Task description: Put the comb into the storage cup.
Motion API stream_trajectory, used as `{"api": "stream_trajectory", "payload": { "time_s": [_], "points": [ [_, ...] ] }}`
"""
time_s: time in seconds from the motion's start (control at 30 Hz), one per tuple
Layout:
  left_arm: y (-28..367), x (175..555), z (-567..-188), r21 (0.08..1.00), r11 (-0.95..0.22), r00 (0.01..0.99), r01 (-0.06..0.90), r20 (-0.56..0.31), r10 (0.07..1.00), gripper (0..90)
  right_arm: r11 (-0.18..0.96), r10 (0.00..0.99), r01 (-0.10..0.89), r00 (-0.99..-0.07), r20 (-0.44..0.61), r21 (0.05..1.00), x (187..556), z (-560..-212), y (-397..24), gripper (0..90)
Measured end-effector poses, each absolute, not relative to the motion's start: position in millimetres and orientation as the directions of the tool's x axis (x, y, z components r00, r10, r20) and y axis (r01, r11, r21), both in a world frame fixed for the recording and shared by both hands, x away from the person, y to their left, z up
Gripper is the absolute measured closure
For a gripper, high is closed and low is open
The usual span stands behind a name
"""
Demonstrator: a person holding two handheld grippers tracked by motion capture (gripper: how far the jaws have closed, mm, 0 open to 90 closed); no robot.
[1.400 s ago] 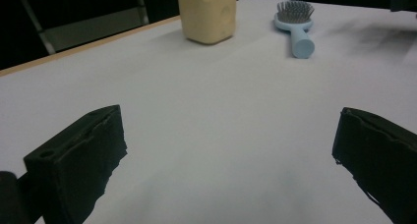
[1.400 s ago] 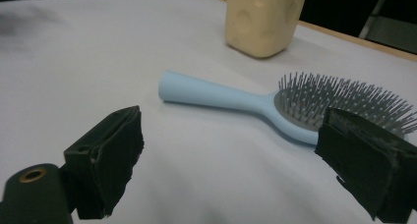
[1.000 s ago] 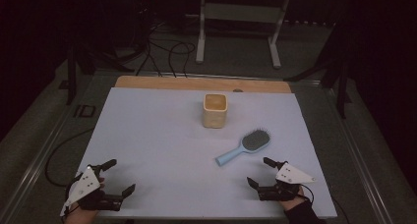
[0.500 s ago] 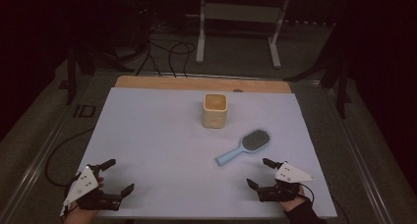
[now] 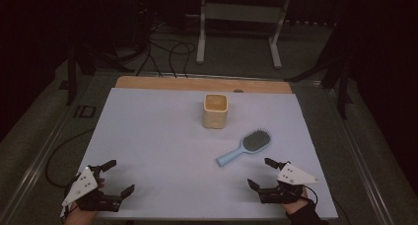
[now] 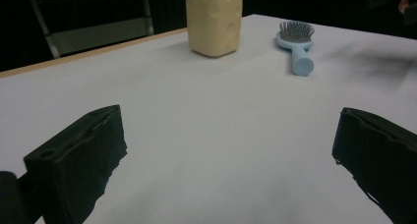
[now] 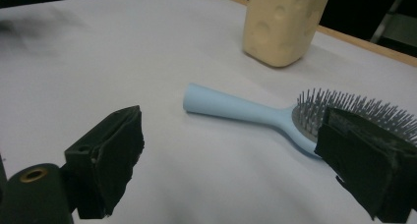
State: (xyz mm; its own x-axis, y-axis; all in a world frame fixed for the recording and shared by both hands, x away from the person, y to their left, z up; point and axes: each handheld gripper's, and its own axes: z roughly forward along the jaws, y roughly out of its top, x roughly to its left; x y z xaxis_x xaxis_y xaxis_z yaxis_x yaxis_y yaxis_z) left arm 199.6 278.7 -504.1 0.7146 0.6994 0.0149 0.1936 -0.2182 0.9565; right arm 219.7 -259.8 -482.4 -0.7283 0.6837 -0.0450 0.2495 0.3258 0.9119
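A light blue hairbrush (image 5: pixel 245 149) (image 6: pixel 296 45) (image 7: pixel 255 111) lies bristles up on the white table (image 5: pixel 157 146), handle toward the near left. Behind it stands a cream square cup (image 5: pixel 216 111) (image 6: pixel 214 20) (image 7: pixel 284 22), upright. My right gripper (image 5: pixel 260 172) (image 7: pixel 236 160) rests open near the front right edge, just short of the brush handle, nothing between its fingers. Open as well, my left gripper (image 5: pixel 118 177) (image 6: pixel 231 160) sits at the front left corner, far from both objects.
A wooden strip (image 5: pixel 197 84) borders the table's far edge. Beyond it on the dark floor are a metal stand (image 5: pixel 236 18) and cables (image 5: pixel 162 47). A cable (image 5: pixel 59 151) trails off the table's left side.
The right gripper has crept slightly forward toward the brush handle. The left gripper has barely shifted. Brush and cup have not moved.
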Motion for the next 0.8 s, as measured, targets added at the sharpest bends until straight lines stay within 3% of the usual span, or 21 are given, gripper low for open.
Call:
{"api": "stream_trajectory", "payload": {
  "time_s": [0.8],
  "points": [
    [279,200,-504,0.957,-0.216,0.721,0.192,0.012,0.693,0.0,0.318,0.683,0.208,-0.727,-0.071,0.925,231,-443,-254,9.9]
  ]
}}
